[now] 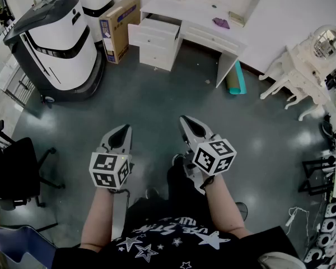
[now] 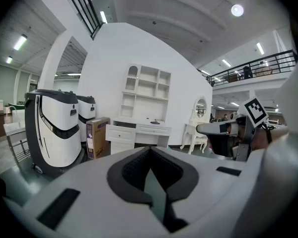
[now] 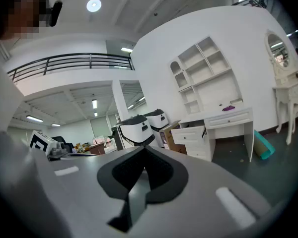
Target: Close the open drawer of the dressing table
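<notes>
The white dressing table (image 1: pixel 197 21) stands against the far wall, across the grey floor. Its top left drawer (image 1: pixel 152 31) is pulled out; the drawers below it look pushed in. The same open drawer (image 3: pixel 191 132) shows in the right gripper view, and the drawer stack (image 2: pixel 120 133) in the left gripper view. My left gripper (image 1: pixel 122 129) and right gripper (image 1: pixel 186 119) are held side by side in front of the person, far short of the table. Both point toward it. Each is shut with nothing between its fingers; the left (image 2: pixel 149 150) and right (image 3: pixel 141 150) jaw tips meet.
Two large white-and-black machines (image 1: pixel 61 38) and a cardboard box (image 1: pixel 119 27) stand left of the table. A teal roll (image 1: pixel 236 77) leans by its right leg. A white vanity with an oval mirror (image 1: pixel 302 66) is at the right, a black office chair (image 1: pixel 14 167) at the left.
</notes>
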The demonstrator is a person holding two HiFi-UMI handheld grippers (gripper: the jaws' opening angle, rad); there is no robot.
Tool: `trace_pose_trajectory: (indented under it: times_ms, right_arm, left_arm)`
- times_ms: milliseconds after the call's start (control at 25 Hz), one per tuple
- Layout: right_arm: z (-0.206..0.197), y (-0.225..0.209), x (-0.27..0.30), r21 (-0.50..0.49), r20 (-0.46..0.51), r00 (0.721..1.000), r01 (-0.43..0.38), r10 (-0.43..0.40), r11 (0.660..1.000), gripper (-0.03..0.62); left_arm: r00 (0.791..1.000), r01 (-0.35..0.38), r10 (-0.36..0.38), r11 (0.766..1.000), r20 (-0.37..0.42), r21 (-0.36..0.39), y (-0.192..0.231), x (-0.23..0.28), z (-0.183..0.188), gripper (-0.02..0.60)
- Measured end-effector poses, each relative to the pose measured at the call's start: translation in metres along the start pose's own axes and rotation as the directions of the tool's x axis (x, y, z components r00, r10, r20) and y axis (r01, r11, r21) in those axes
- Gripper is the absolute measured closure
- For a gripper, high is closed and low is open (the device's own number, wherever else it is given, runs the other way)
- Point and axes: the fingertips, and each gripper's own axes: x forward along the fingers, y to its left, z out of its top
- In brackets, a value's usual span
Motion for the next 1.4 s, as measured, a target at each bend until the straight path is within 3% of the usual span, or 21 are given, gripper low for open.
trace_pose_trajectory:
  times_ms: [160, 600, 800, 960, 1400]
  right_arm:
    - [0.003, -0.005, 0.003, 0.012, 0.024, 1.000, 0.001, -0.002, 1.000, 0.592]
    - [0.000, -0.014, 0.004, 0.022, 0.015, 1.000, -0.012, 0.012, 1.000, 0.591]
    - [-0.005, -0.025, 0.006, 0.040, 0.010, 1.000, 0.000, 0.000, 0.999, 0.591]
    - [-0.002, -0.030, 0.010, 0.094, 0.072, 0.997, -0.037, 0.030, 0.995, 0.591]
    - [0.019, -0.119, 0.042, 0.149, 0.081, 0.996, 0.020, -0.032, 0.989, 0.589]
  left_arm:
    - [0.999, 0.016, -0.016, 1.000, 0.031, 0.007, -0.002, 0.004, 0.007, 0.572]
    - [1.000, 0.007, -0.008, 0.999, 0.010, 0.032, -0.013, 0.012, 0.008, 0.572]
    - [1.000, 0.002, -0.002, 1.000, 0.007, 0.010, -0.012, 0.018, 0.005, 0.572]
    - [1.000, 0.000, 0.000, 1.000, -0.005, 0.004, -0.006, 0.030, 0.001, 0.572]
    - [0.998, 0.022, -0.023, 1.000, -0.064, -0.013, -0.014, 0.107, 0.004, 0.572]
